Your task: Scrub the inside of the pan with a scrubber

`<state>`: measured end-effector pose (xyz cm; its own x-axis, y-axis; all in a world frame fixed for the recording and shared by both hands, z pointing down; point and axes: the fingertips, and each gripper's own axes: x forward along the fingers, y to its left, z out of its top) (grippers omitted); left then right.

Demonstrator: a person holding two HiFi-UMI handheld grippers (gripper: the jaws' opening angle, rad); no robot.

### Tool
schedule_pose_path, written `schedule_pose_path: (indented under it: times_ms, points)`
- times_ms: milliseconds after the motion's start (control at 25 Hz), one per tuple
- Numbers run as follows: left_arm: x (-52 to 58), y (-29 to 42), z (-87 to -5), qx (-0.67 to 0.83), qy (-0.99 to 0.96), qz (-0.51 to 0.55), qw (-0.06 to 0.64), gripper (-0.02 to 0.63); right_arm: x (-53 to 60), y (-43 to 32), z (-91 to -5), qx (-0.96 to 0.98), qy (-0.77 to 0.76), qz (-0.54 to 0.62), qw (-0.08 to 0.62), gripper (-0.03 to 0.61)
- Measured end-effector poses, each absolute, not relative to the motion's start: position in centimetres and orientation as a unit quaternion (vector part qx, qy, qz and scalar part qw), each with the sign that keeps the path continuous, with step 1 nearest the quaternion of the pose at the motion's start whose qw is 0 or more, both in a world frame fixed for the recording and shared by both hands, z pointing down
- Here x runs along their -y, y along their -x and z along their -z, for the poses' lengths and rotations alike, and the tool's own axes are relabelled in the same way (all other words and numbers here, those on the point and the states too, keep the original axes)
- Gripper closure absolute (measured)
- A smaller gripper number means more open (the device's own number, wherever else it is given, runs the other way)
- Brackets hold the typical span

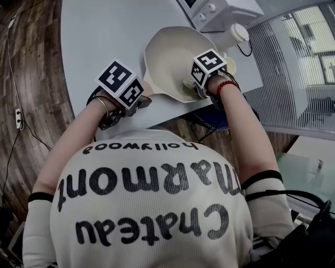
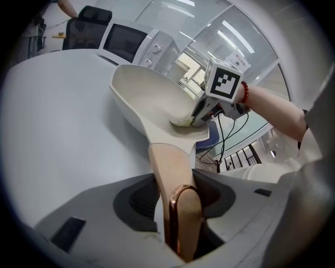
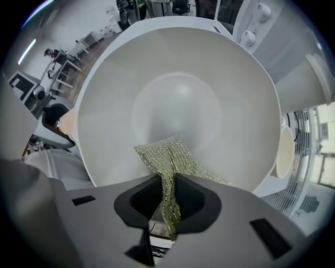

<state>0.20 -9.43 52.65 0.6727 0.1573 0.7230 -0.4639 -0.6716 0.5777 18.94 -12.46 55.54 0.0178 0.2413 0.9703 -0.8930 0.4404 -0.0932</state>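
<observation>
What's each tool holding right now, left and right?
Left tool: closed on the pan handle.
Right tool: closed on the mesh scrubber, inside the pan.

A white microwave stood at the one o'clock edge of the grey table, with a lidded white cup just beside it at its five o'clock. A power strip lay on the wooden floor at nine o'clock.

A cream-white, deep round pan rests tilted at the edge of the pale grey table. Its tan handle ends in a copper-coloured ring and is clamped in the left gripper. A crumpled yellow-green glittery mesh scrubber, pinched in the right gripper, lies against the pan's inner wall near the rim.
</observation>
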Motion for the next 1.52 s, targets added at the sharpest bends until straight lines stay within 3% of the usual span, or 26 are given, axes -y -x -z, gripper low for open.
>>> schedule_pose_path:
  times_ms: [280,1200,1360,1520]
  points:
    - [9.5,-0.2,-52.5,0.088,-0.826,-0.397,0.391,0.426,14.2,-21.6,-55.7,0.525,-0.319,-0.368,0.698,0.509]
    - [9.7,0.1,-52.7,0.087,-0.825,-0.407,0.383,0.422,22.3,-24.8,-56.7,0.556,-0.375,-0.212,0.711,0.509]
    - [10.0,0.3,-52.9,0.109,-0.831,-0.412,0.359,0.417,25.8,-23.8,-55.1,0.597,-0.418,-0.117,0.675,0.509]
    - [10.1,0.6,-52.8,0.144,-0.838,-0.421,0.317,0.388,26.8,-22.8,-49.9,0.652,-0.503,-0.124,0.553,0.508]
